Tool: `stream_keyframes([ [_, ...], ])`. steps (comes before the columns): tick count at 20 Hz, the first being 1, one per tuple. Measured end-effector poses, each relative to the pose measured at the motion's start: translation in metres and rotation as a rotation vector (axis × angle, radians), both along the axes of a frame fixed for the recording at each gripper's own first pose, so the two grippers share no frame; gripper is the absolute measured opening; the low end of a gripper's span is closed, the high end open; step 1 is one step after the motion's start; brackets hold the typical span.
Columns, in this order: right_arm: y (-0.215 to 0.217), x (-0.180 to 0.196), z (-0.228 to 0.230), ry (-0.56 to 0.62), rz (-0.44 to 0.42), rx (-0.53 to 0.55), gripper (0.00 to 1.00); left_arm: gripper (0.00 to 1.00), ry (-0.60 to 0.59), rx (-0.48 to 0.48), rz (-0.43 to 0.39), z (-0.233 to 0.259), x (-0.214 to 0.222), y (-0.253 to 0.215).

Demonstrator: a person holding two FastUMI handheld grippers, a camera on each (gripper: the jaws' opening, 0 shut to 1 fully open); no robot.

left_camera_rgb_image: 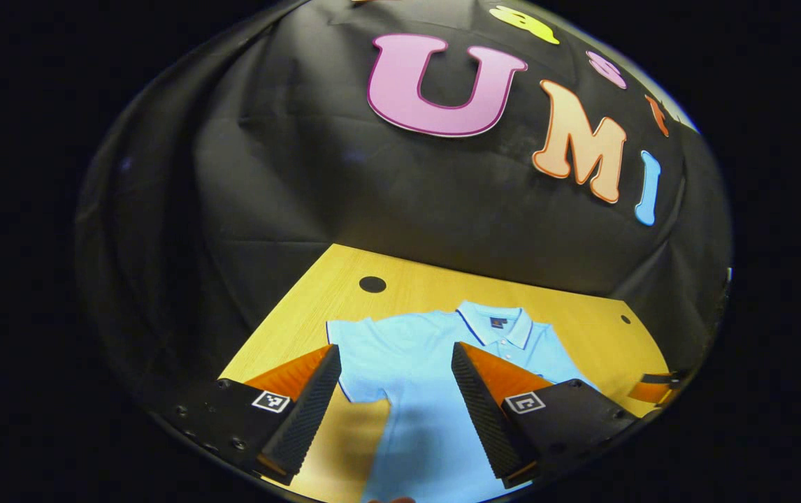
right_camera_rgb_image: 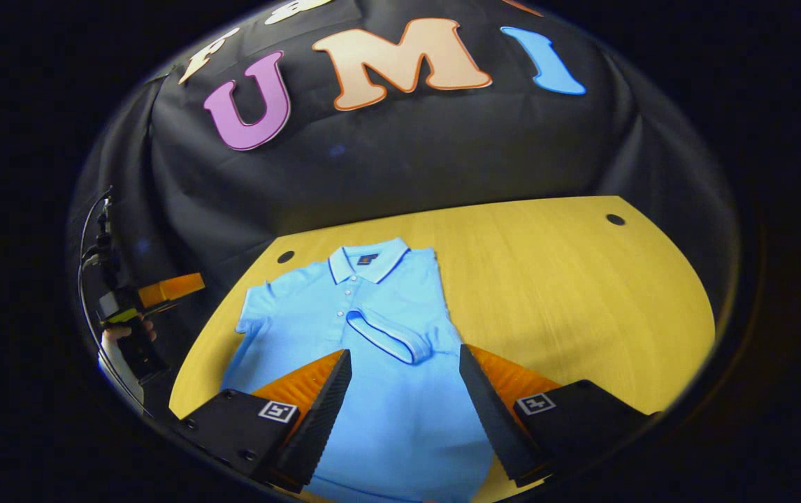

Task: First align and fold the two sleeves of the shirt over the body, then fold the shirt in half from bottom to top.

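Shirt (right_camera_rgb_image: pixel 372 328) flat on table (right_camera_rgb_image: pixel 582 293), one sleeve (right_camera_rgb_image: pixel 390 335) folded in, both hand-held grippers agape above.

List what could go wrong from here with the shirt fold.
1. The folded sleeve lies loose across the shirt; dragging the cloth during the next fold could pull it open.
2. The other sleeve is still spread flat; the left gripper, open above it, might pinch the body layer too.
3. The shirt sits near the table front edge, so the hem could slide off.
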State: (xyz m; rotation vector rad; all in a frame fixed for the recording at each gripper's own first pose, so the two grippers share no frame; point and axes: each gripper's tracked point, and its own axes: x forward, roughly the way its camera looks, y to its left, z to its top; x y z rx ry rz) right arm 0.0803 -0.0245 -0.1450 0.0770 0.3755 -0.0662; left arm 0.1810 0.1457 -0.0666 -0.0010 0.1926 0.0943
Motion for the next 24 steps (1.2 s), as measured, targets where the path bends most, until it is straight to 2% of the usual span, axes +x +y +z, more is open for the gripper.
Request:
stream_keyframes([
  [3, -0.007, -0.026, -0.001, -0.006, -0.099, 0.041, 0.98, 0.95, -0.009, 0.052, 0.001, -0.008, 0.045, 0.026],
  [7, -0.016, -0.049, 0.0, -0.009, -0.2, 0.033, 0.97, 0.95, 0.104, 0.09, -0.019, -0.048, 0.082, 0.047],
  [12, -0.013, -0.059, -0.007, 0.026, -0.243, 0.017, 0.98, 0.95, 0.223, 0.133, -0.036, -0.089, 0.102, 0.065],
  [20, -0.001, -0.055, -0.004, 0.039, -0.252, 0.031, 0.98, 0.93, 0.255, 0.169, -0.081, -0.098, 0.108, 0.071],
  [22, 0.0, -0.054, -0.003, 0.037, -0.254, 0.031, 0.98, 0.89, 0.259, 0.172, -0.089, -0.1, 0.11, 0.069],
  [23, 0.001, -0.054, -0.002, 0.038, -0.254, 0.032, 0.98, 0.78, 0.251, 0.165, -0.089, -0.098, 0.111, 0.067],
  [24, 0.002, -0.054, -0.002, 0.04, -0.254, 0.034, 0.98, 0.74, 0.253, 0.161, -0.097, -0.1, 0.113, 0.065],
])
